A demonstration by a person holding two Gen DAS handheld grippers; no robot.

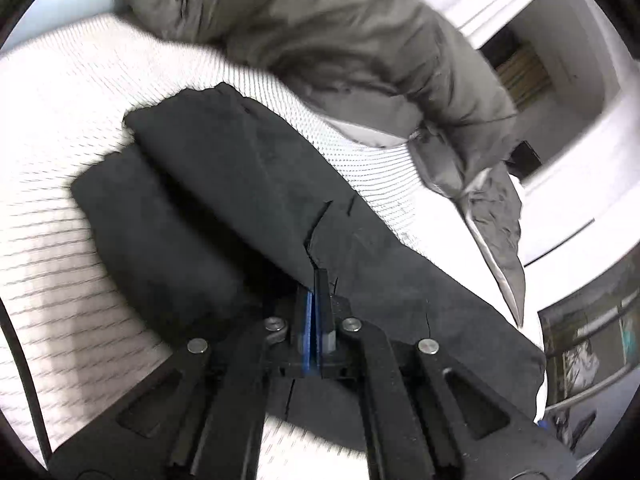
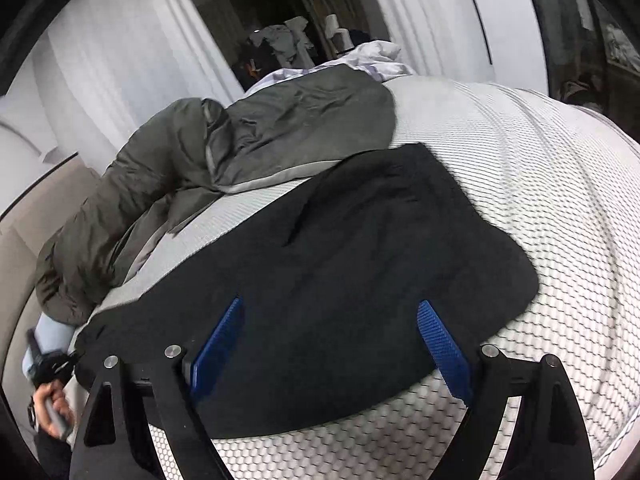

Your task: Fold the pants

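Note:
Black pants (image 1: 224, 184) lie folded into a long band on a white textured mattress (image 1: 52, 240). My left gripper (image 1: 318, 280) is shut, its tips pinching a creased fold of the pants near the band's middle. In the right wrist view the pants (image 2: 360, 240) spread as a broad dark slab across the mattress (image 2: 540, 200). My right gripper (image 2: 330, 302) stands wide open just above their near edge, blue pads (image 2: 218, 344) apart and nothing pressed between them. At the lower left of that view a hand (image 2: 52, 404) in a light blue sleeve grips the other tool at the pants' left end.
A rumpled grey-green quilt (image 1: 360, 40) lies right behind the pants and hangs over the mattress edge (image 2: 120, 220). White crumpled bedding (image 2: 376, 56) sits at the far end. Beyond are white walls and a dark doorway with clutter (image 2: 280, 40).

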